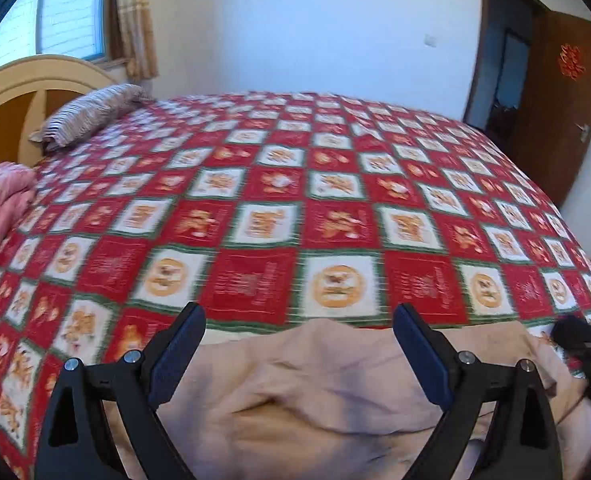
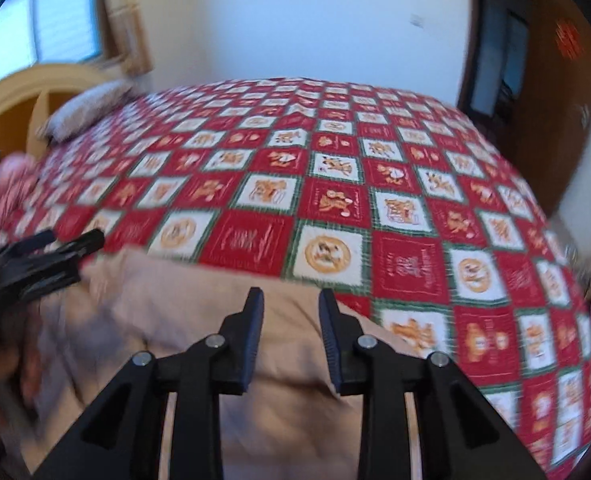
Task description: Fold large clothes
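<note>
- The beige, wrinkled cloth garment (image 1: pixel 315 392) lies at the near edge of the red, white and green checked quilt (image 1: pixel 279 200); its lower part is cut off by the frame.
- The left gripper (image 1: pixel 299 320) has its fingers wide apart over the garment, gripping nothing.
- The right gripper (image 2: pixel 291 304) has a narrow gap between its fingers, nothing between them; this view is blurred.
- The striped pillow (image 1: pixel 91 116) lies at the quilt's far left corner.

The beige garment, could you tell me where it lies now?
In both wrist views the beige garment lies crumpled at the near edge of the checked bedspread, under both grippers.
</note>
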{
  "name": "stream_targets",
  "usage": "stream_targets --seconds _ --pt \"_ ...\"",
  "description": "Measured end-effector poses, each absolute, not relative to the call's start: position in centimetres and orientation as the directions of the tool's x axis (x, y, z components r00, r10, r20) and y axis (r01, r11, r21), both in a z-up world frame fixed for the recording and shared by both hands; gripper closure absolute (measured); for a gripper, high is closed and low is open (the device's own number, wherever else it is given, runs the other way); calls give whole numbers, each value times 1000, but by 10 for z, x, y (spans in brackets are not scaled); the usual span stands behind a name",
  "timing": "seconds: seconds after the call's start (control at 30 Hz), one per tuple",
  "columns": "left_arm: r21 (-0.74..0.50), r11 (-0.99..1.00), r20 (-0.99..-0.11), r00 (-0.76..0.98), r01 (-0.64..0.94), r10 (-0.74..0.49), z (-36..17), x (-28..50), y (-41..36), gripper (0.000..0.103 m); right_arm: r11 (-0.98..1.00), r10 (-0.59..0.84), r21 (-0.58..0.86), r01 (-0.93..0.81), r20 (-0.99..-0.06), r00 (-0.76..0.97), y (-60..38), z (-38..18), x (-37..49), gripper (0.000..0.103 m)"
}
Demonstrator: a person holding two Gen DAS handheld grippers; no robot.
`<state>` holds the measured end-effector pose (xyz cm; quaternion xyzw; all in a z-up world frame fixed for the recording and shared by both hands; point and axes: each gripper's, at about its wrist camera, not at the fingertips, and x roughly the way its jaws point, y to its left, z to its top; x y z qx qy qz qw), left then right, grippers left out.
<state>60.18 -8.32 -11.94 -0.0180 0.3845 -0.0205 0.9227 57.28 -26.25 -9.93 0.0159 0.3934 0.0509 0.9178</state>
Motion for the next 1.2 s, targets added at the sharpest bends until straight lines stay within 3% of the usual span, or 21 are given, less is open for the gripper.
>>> stream_targets --seconds 0.23,0.6,0.9,1.2 --pt "5 997 -788 615 75 -42 -190 610 -104 8 984 162 175 -35 -793 587 -261 -164 593 72" --pt "29 997 -787 617 66 -18 -207 607 -105 1 992 126 101 -75 -783 609 -255 -185 577 74" --pt "-5 998 -796 604 57 -39 -212 609 -101 1 998 44 6 -63 -779 625 -244 -191 578 74" --pt "-8 998 -796 603 58 -42 -213 609 -101 1 998 40 5 -57 -778 627 -243 -193 579 74"
